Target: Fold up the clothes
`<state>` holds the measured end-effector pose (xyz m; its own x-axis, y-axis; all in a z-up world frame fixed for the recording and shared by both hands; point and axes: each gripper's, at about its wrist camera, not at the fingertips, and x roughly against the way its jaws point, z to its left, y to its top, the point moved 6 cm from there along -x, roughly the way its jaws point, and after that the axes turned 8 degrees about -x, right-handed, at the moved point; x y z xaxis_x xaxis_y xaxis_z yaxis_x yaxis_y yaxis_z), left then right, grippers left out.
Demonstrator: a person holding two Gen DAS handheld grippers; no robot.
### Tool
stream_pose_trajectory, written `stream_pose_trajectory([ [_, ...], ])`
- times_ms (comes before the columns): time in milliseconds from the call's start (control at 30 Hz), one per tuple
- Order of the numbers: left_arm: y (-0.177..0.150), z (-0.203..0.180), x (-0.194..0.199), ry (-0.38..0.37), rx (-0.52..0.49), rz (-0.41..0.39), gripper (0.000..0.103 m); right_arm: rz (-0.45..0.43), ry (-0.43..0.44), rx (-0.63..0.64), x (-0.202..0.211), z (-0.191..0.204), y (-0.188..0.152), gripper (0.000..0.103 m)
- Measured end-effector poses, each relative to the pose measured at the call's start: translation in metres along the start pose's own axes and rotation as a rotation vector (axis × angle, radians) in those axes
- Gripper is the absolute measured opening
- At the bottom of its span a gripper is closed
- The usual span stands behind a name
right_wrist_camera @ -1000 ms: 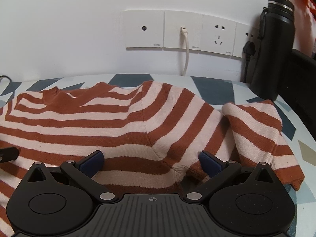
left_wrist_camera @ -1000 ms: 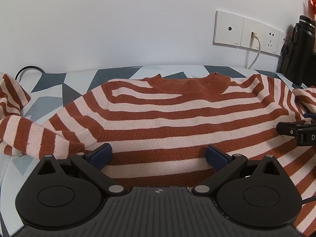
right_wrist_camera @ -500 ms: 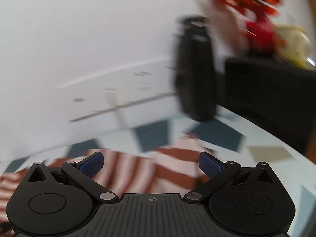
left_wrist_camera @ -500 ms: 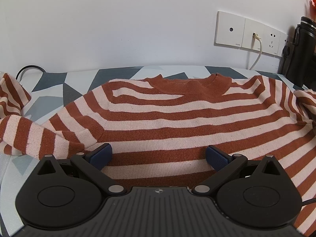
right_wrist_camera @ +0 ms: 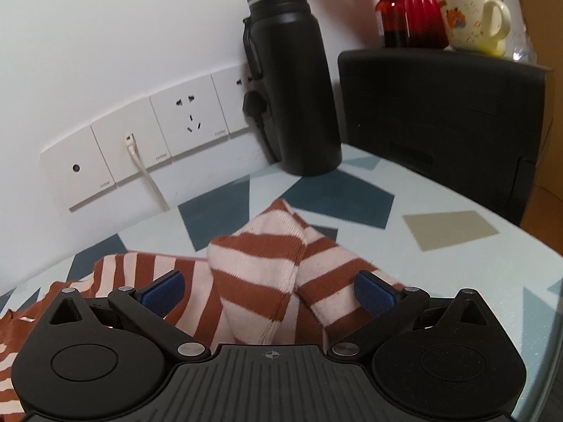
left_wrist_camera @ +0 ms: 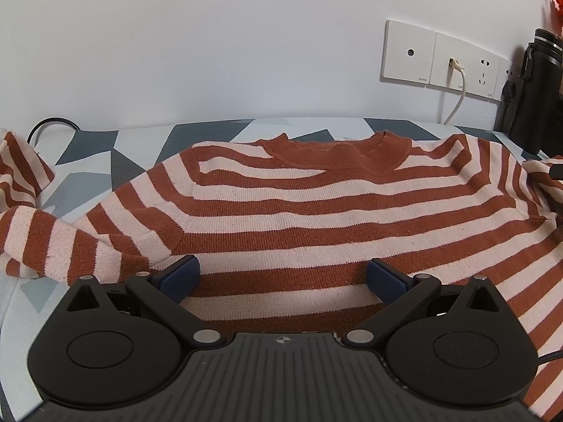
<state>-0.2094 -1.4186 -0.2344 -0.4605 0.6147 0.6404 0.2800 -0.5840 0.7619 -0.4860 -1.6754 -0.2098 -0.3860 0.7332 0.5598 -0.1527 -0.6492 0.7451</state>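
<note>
Since a second ago the right claw has swung off to the sweater's right side, so its camera now looks at the bunched-up sleeve instead of the shoulder, and the blur from half a second back is gone. Both its blue pads sit wide apart with the sleeve humped between them, nothing pinched. The left claw has barely budged: jaws spread, hovering over the lower chest of the striped sweater, which lies flat, collar toward the wall, on the patterned worktop.

The sweater's hem is hidden under the left claw's body, and its left sleeve runs out of view at the edge. The black flask stands by the wall sockets, covering part of the last plate. The black box next to it is cut off at the right.
</note>
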Motion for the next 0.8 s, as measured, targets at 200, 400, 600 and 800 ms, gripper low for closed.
stream_pose_trajectory([
  [200, 0.0, 0.0, 0.0, -0.001, 0.002, -0.001, 0.103, 0.023, 0.002, 0.006, -0.003, 0.001, -0.003, 0.102],
  [400, 0.0, 0.0, 0.0, -0.001, 0.0, -0.001, 0.103, -0.013, -0.025, -0.085, -0.002, -0.017, 0.005, 0.102],
  [600, 0.0, 0.0, 0.0, -0.003, 0.0, -0.001, 0.103, 0.005, -0.06, -0.035, -0.011, -0.019, 0.001, 0.097],
  [800, -0.001, 0.001, 0.0, -0.021, -0.005, -0.003, 0.103, 0.003, -0.027, 0.0, -0.009, -0.015, 0.001, 0.053],
])
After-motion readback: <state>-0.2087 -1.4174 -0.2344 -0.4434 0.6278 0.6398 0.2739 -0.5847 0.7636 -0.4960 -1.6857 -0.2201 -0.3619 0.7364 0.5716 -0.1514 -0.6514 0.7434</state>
